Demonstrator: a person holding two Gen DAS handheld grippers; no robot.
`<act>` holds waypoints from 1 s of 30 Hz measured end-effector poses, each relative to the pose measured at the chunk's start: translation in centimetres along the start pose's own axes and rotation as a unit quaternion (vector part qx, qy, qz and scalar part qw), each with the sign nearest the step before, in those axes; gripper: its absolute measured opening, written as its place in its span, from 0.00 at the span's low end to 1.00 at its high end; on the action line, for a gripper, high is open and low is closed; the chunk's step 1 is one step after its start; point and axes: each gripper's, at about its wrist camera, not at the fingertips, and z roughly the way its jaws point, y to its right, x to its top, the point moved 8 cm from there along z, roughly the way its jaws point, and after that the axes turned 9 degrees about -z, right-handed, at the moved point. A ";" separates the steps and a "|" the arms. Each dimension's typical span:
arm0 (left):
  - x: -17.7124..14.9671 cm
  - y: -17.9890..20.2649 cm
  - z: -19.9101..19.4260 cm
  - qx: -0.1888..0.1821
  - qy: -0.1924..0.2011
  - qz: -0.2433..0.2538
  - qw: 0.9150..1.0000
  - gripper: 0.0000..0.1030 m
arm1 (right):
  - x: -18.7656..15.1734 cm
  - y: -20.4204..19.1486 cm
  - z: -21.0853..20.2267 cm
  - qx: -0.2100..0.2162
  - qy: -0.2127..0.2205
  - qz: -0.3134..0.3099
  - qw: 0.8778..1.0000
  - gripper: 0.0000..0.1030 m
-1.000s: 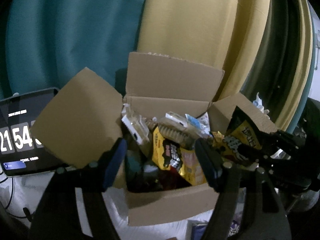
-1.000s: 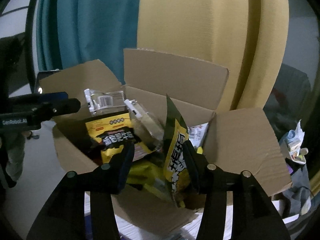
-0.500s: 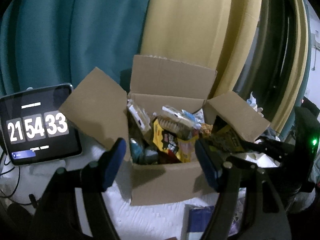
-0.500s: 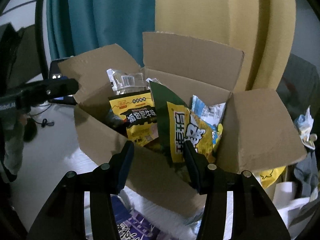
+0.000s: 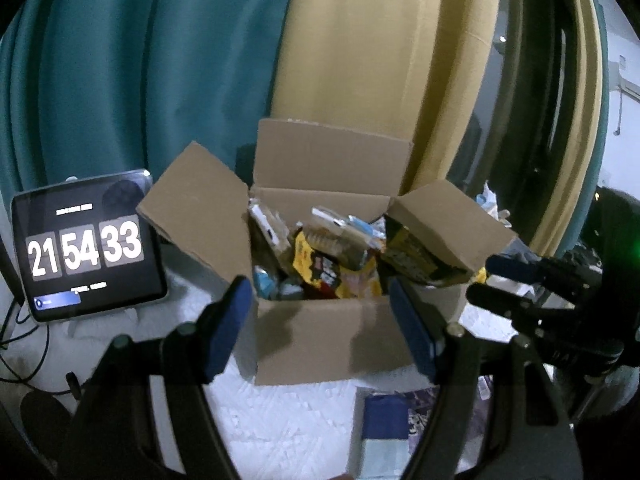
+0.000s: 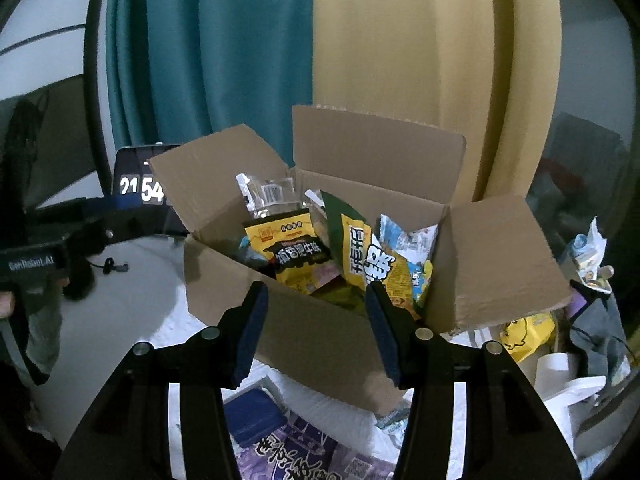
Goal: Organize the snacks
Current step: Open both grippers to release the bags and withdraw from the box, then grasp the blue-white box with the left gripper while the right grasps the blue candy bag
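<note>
Both grippers are backing away from the open brown cardboard box (image 5: 320, 332) of snack packets (image 6: 298, 256); left fingers (image 5: 226, 328) and right fingers (image 6: 250, 326) released, empty. Ahead of them, we are choosing the loose purple packet (image 6: 304, 452) below.

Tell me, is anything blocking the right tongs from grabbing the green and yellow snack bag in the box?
Only the cardboard box's near wall. The right tongs sit low in front of it, while the green and yellow snack bag sticks up above the rim. All flaps are folded open, so from above nothing visible blocks it.
</note>
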 end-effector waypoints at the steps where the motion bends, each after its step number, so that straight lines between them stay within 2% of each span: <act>1: -0.1 0.2 -0.2 -0.001 0.000 0.001 1.000 0.71 | 0.0 0.0 -0.2 -0.001 0.001 0.000 1.000 0.52; 12: -2.7 1.9 -0.8 -0.009 -0.014 0.009 1.000 0.72 | -2.1 0.9 -2.8 -0.015 0.008 0.022 1.000 0.52; 16: -4.0 2.5 -0.5 -0.009 -0.026 0.008 1.000 0.73 | -3.7 2.0 -3.4 -0.021 0.006 0.038 0.999 0.52; 20: -5.4 3.7 0.0 -0.011 -0.040 0.015 0.999 0.79 | -5.9 3.2 -3.7 -0.026 -0.003 0.052 0.998 0.52; 30: -9.0 6.0 2.4 -0.007 -0.080 0.028 0.996 0.80 | -11.6 6.7 -2.8 -0.033 -0.039 0.087 0.995 0.52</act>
